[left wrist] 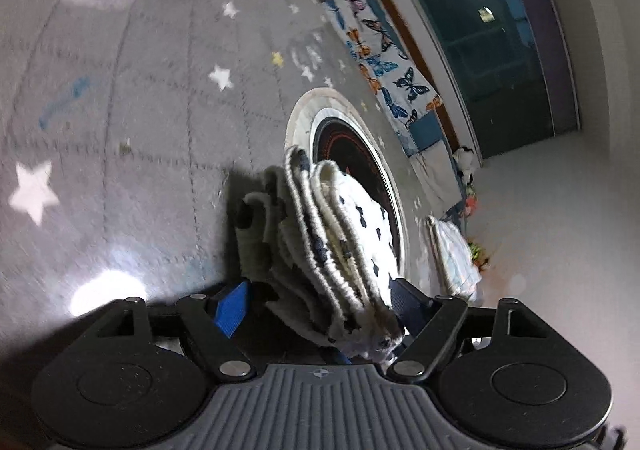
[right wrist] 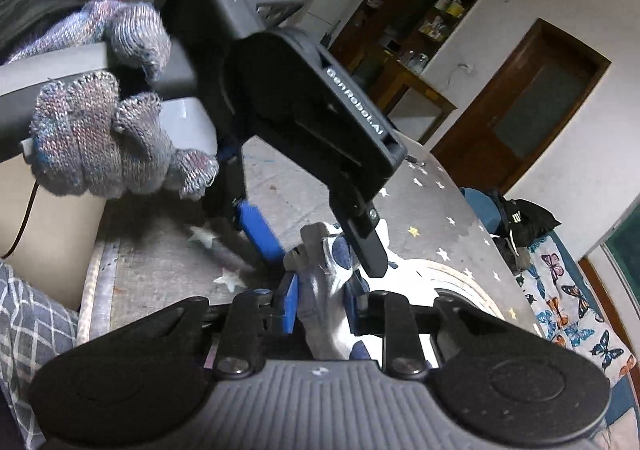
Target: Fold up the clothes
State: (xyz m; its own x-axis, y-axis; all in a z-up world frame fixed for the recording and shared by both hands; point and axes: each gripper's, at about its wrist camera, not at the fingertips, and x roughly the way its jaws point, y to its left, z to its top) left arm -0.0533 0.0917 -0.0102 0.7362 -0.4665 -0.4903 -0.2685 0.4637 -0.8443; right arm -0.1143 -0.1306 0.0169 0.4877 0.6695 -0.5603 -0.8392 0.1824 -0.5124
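Note:
A white garment with dark blue spots [left wrist: 340,234] is bunched in thick folds and held above the grey star-patterned mat [left wrist: 140,89]. My left gripper [left wrist: 320,306] is shut on this bunch; its blue pads [left wrist: 230,308] press the cloth from both sides. In the right wrist view, my right gripper [right wrist: 320,306] is shut on a grey-white part of the same garment [right wrist: 320,314]. The left gripper's black body [right wrist: 304,105], held by a gloved hand [right wrist: 100,145], hangs just ahead of it, its fingers [right wrist: 256,230] around the cloth.
A round rug with a black centre [left wrist: 348,153] lies on the mat below the garment. A butterfly-print bedcover [left wrist: 380,61] runs along the mat's far edge, with dark clothes [right wrist: 520,217] at its end. A white bag [left wrist: 456,250] sits near the wall.

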